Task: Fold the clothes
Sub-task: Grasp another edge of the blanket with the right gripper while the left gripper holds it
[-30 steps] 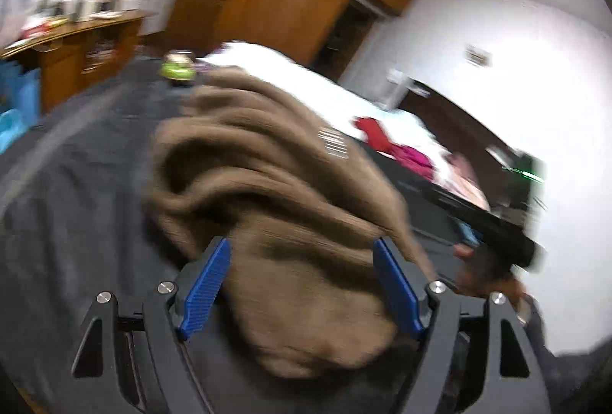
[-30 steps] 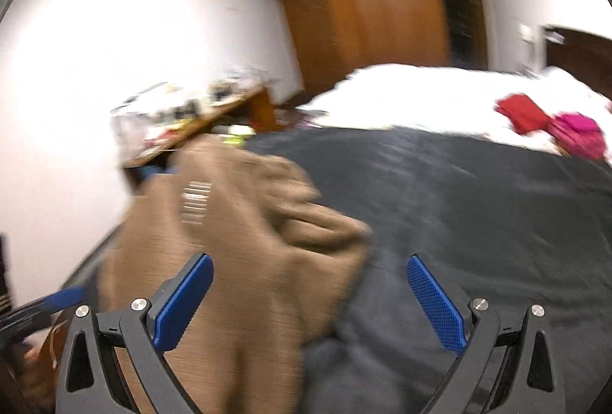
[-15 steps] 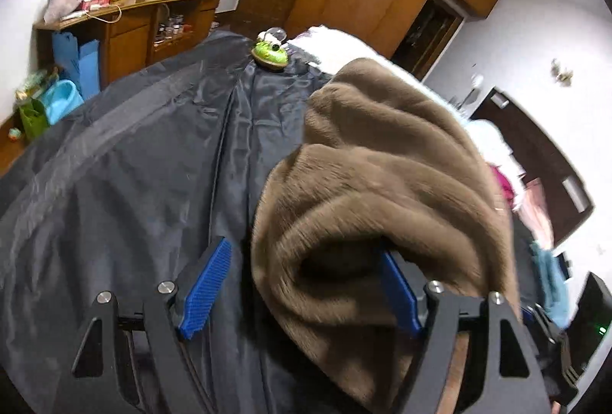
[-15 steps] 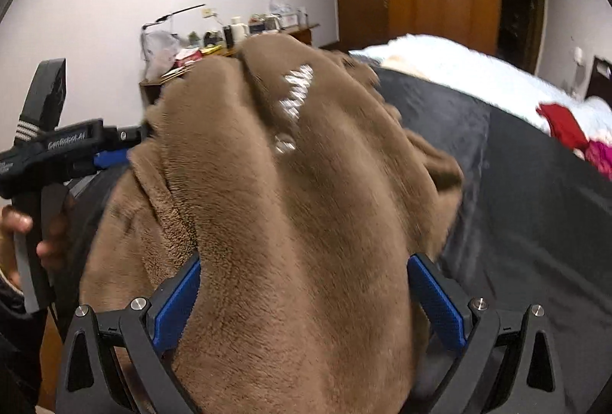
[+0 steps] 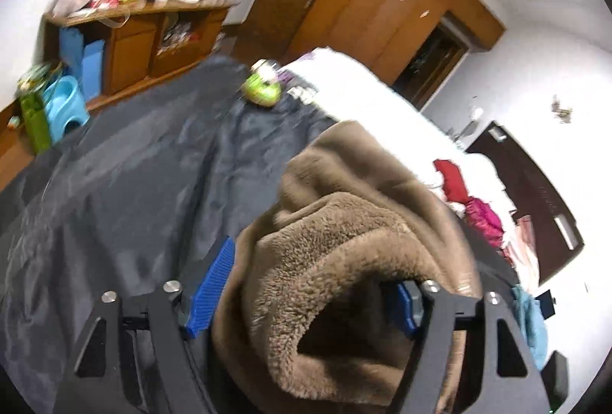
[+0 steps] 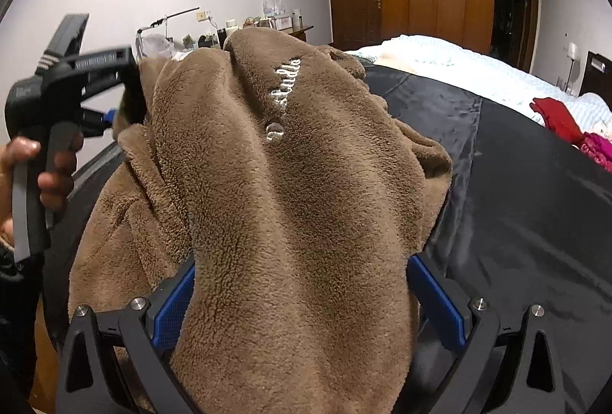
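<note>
The fleece (image 6: pixel 290 184) is bunched lengthwise between both grippers' fingers, the left gripper (image 5: pixel 313 295) closing on it, the right gripper (image 6: pixel 306 303) spread wide around it.

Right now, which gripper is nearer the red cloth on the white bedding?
Right. The red cloth lies ahead-right of the right gripper; the left gripper, jaws closing around the brown fleece garment, sits farther left.

Both grippers are black frames with silver screws. Ribbed blue pads (image 6: pixel 174 307) line the fingers. The left gripper (image 6: pixel 114 115) bears white lettering.
</note>
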Available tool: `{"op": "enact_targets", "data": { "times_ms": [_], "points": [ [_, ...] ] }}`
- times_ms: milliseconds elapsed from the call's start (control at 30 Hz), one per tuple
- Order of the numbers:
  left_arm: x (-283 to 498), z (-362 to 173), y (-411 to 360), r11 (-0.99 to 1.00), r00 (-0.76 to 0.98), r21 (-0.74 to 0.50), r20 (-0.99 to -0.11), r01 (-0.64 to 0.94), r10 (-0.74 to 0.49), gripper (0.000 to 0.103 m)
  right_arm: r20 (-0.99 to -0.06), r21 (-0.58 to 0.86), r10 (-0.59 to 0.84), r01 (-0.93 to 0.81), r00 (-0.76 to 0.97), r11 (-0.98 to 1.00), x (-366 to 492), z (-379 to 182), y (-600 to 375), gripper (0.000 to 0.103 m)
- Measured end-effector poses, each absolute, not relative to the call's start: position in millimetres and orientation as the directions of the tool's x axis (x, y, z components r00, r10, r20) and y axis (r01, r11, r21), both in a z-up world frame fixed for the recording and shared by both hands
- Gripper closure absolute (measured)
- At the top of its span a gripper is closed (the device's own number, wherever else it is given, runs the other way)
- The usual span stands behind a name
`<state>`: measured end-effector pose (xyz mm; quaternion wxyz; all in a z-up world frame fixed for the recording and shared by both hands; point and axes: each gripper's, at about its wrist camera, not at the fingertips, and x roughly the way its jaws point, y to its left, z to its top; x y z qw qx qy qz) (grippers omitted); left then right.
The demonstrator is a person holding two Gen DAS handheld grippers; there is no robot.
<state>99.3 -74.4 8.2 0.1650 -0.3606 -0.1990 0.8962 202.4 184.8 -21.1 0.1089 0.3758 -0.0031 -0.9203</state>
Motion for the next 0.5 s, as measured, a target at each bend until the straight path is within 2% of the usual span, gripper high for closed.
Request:
{"op": "enact_targets", "data": {
  "times_ms": [33, 200, 367, 500],
  "points": [
    [103.2, 15.5, -70.7, -0.859, -0.695, -0.481, -0.558, -0.176, 0.455, 0.049, -0.683, 0.088, -0.193, 0.182, -0.704, -0.979, 204.9, -19.0, 186.5, 0.0],
    [120.1, 58.7, -63.3, -0.809, -0.741, -0.515, -0.418, -0.283, 0.525, 0.074, -0.601, 0.101, -0.191, 0.163, -0.776, -0.981, 227.8, -1.5, 202.9, 0.0],
    [134.1, 109.2, -44.9, -0.807, -0.771, -0.456, -0.329, -0.375, 0.545, 0.076, -0.537, 0.163, -0.242, 0.182, -0.808, -0.97, 249.7, 10.5, 215.7, 0.0],
    [146.9, 137.4, -20.8, -0.819, -0.777, -0.399, -0.317, -0.412, 0.545, 0.076, -0.527, 0.186, -0.289, 0.224, -0.799, -0.957, 262.8, 11.1, 214.3, 0.0]
  ]
}}
